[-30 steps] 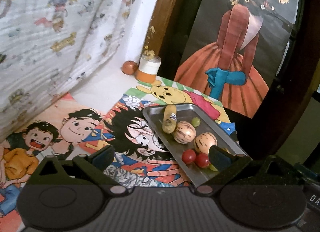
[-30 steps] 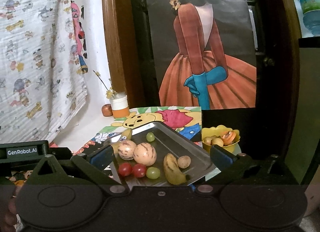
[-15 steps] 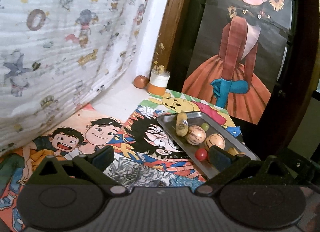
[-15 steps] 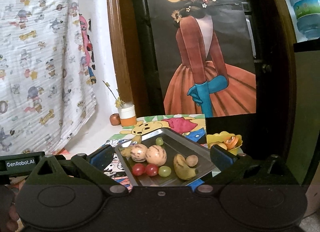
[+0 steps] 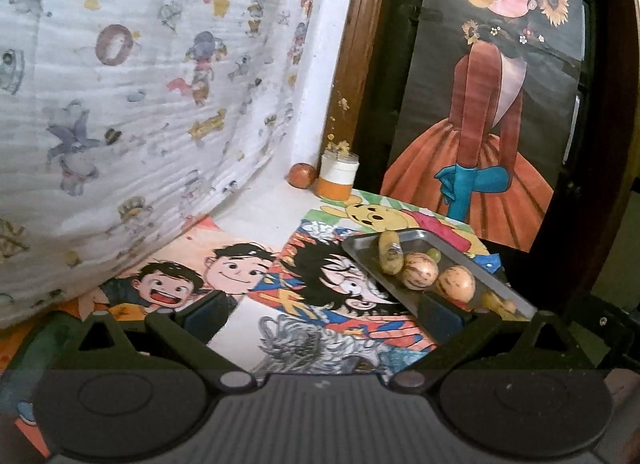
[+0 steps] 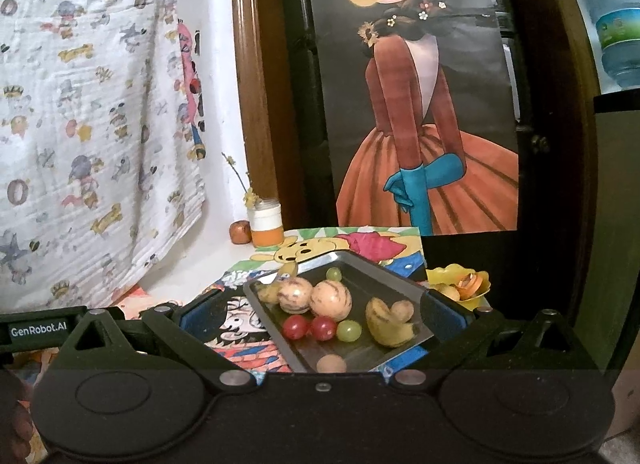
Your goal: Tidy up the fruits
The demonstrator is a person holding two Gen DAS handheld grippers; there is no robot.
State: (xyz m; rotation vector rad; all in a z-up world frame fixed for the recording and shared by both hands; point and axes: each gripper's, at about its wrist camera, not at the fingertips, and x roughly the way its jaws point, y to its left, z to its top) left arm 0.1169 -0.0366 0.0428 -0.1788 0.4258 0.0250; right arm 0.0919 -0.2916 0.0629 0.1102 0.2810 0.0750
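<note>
A metal tray (image 6: 394, 280) on cartoon mats holds two striped round fruits (image 6: 331, 300), two red cherry tomatoes (image 6: 295, 326), green grapes (image 6: 349, 331), a small banana (image 6: 386, 322), another banana (image 5: 390, 258) at its far end and a small tan round fruit (image 6: 331, 364). The tray also shows in the left wrist view (image 5: 424, 238). My right gripper (image 6: 320, 312) is open and empty, just in front of the tray. My left gripper (image 5: 324, 310) is open and empty, left of the tray above the mats.
A yellow bowl (image 6: 460, 284) with small fruits stands right of the tray. A white and orange jar (image 5: 337, 177) and a small red-brown fruit (image 5: 302, 175) stand at the back by the wall. A printed cloth (image 5: 120, 83) hangs on the left. A poster (image 6: 416, 103) stands behind.
Both grippers have drawn back and risen away from the tray. The tray looks smaller and lower in both views. Both stayed open.
</note>
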